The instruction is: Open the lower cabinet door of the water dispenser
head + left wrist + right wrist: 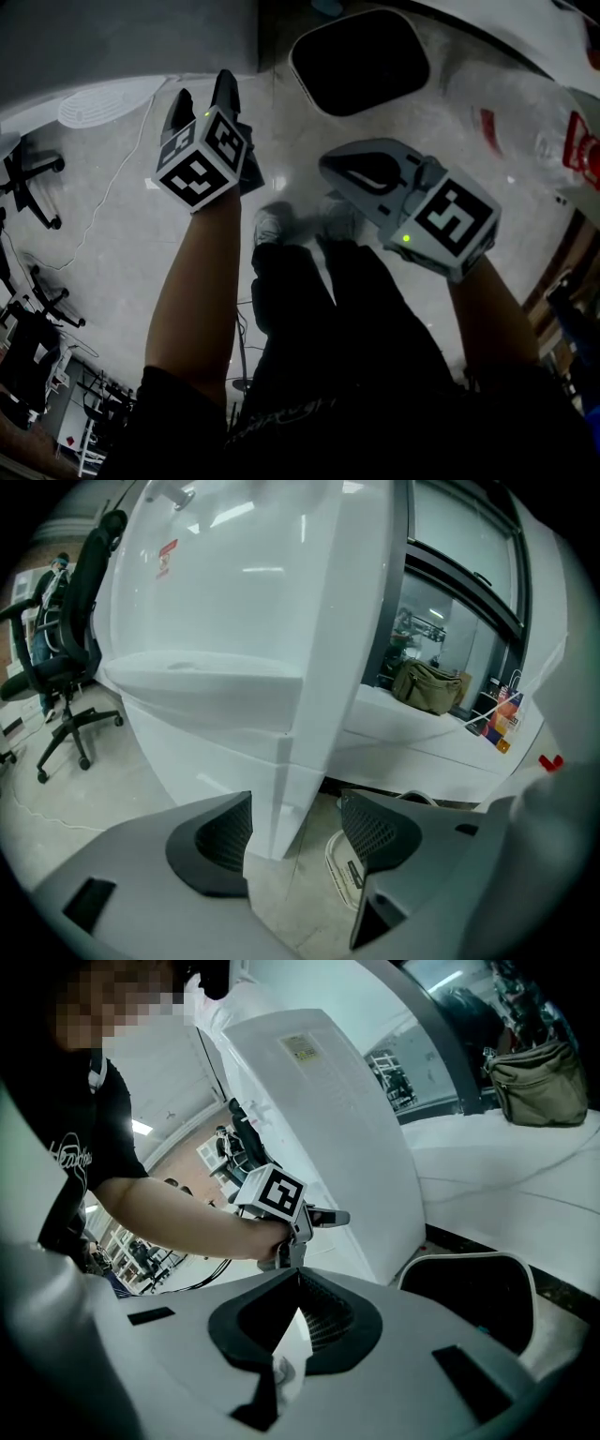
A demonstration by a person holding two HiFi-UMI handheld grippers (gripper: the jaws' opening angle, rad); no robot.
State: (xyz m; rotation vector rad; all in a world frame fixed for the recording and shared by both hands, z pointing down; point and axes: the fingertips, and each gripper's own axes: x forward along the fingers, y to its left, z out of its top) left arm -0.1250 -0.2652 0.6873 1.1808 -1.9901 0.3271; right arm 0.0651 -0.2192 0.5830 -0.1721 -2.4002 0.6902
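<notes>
Jaws of left gripper point(295, 808) stand wide apart, gripping nothing. Water dispenser point(234, 602) is straight ahead, and its upright corner edge runs down between the jaws, untouched. Lower cabinet door point(202, 747) lies ahead toward the left jaw, under the ledge. Right gripper point(298, 1279) is closed and sits farther back. Left seems the nearer hand.

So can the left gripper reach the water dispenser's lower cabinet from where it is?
Likely yes: the left gripper is open, and the corner of the lower cabinet stands right ahead, lined up between its jaws, with nothing in between.
</notes>
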